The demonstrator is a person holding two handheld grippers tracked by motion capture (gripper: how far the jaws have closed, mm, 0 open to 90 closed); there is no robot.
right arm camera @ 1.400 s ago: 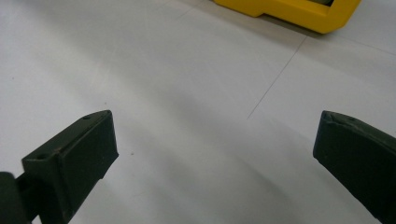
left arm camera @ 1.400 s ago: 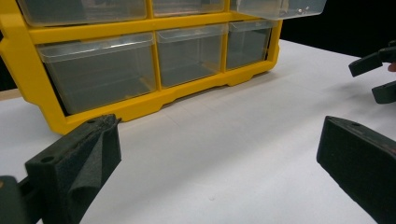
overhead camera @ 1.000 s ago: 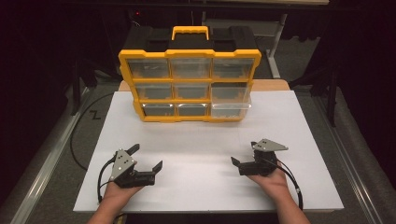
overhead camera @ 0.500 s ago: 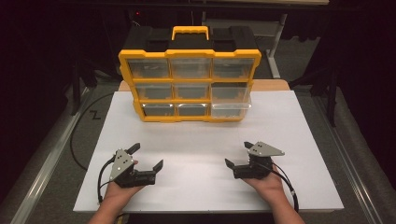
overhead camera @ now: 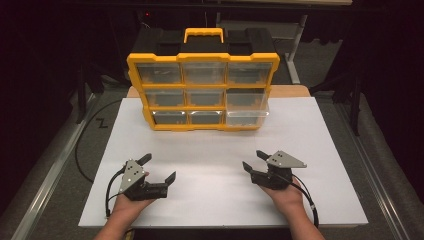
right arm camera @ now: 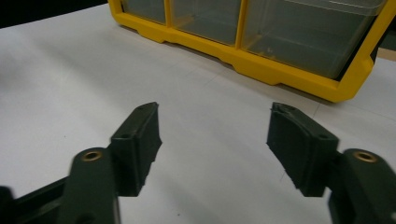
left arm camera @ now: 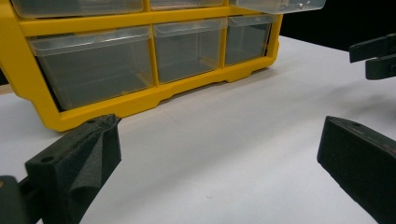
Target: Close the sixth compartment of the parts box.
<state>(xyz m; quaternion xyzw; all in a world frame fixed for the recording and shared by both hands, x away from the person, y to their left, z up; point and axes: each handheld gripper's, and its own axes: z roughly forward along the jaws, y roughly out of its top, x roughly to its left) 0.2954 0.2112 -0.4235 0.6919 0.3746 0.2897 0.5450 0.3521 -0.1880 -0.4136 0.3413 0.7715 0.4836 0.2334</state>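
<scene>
since the earlier frame the right gripper (overhead camera: 253,161) has been drawn slightly toward 9 o'clock, and its jaws have just been closing; they are seen partly spread with nothing between them. the left gripper (overhead camera: 160,169) is held at 7 o'clock on the white board (overhead camera: 310,130), jaws spread wide and empty. the yellow drawer organizer (overhead camera: 201,91) is stood upright at 12 o'clock, well apart from both grippers.
</scene>
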